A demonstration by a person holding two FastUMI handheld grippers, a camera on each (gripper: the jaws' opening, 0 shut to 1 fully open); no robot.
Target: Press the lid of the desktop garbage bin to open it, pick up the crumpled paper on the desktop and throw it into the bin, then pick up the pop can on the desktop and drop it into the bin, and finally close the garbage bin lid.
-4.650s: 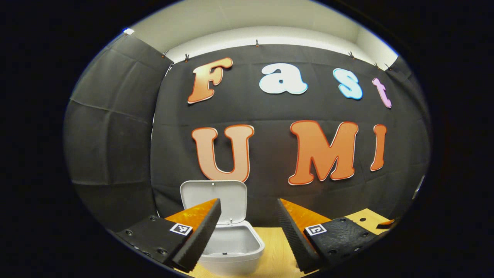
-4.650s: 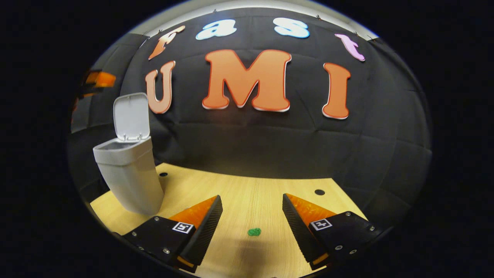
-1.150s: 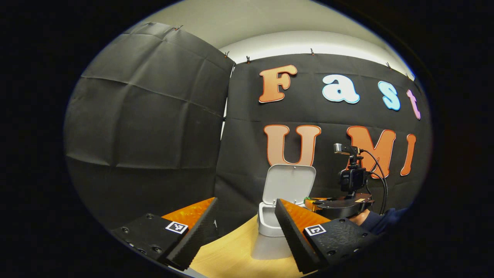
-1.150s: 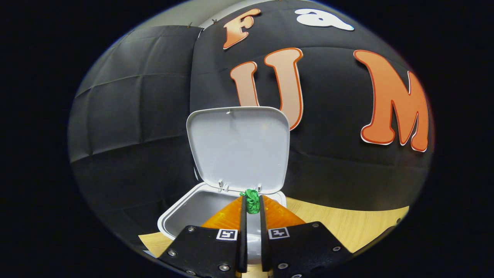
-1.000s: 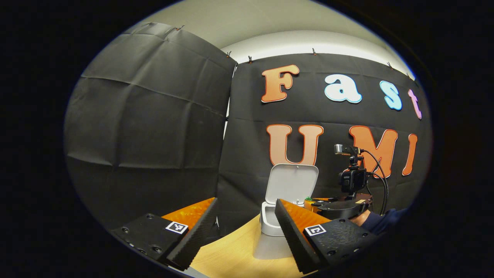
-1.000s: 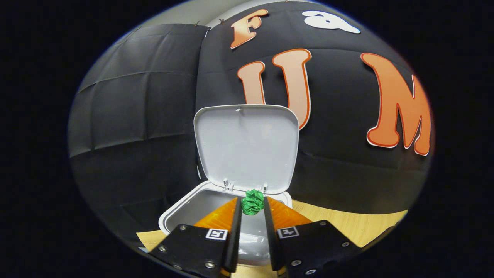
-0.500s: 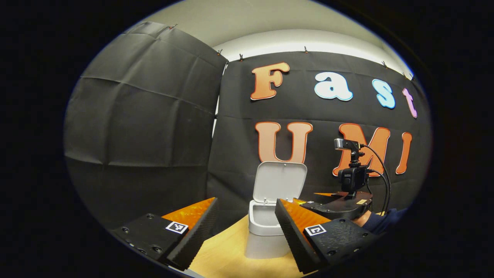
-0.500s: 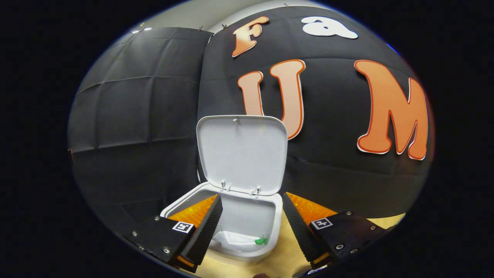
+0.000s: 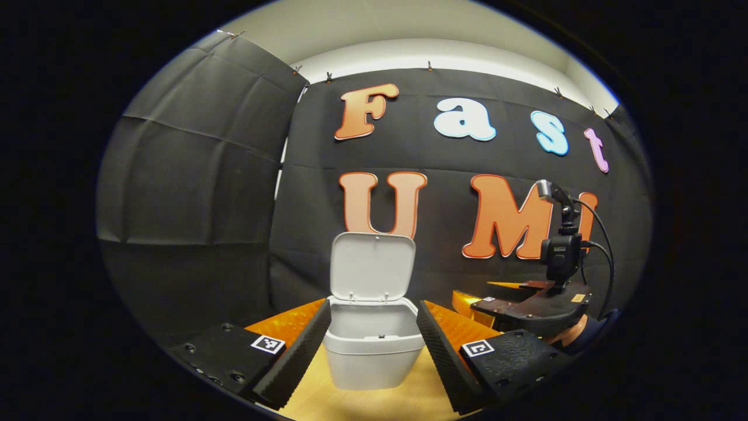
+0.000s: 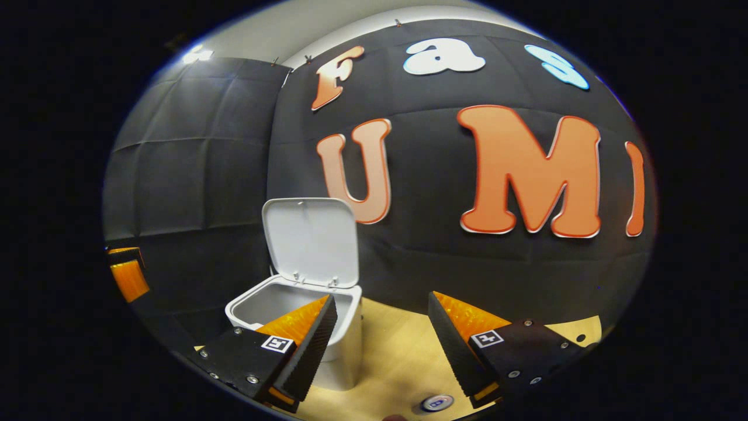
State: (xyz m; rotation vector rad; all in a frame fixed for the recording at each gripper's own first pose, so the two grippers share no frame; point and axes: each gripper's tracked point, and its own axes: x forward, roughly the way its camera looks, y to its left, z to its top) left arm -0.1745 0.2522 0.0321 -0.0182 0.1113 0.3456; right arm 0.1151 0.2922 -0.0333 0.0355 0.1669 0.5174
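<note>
Bin [image 9: 374,351]: small, pale grey smooth plastic with rounded corners, tapering toward its base, standing upright on the light wood-grain table [image 9: 374,403] near the black cloth wall. Lid [image 9: 372,266]: a rounded rectangle, hinged at the back and standing open upright, with its plain inner face toward me. Pop can [image 10: 437,402]: its round metal top peeks up at the bottom edge of the right gripper view, on the table well apart from the bin. My left gripper [image 9: 374,318]: fingers spread wide, ridged inner faces, holding nothing, with the bin framed between them farther off. My right gripper [image 10: 383,313]: likewise wide apart and empty, with the bin behind its left finger. The left gripper view also catches the right gripper's flat body and its mounted camera [image 9: 560,257] on a cable, to the right of the bin.
</note>
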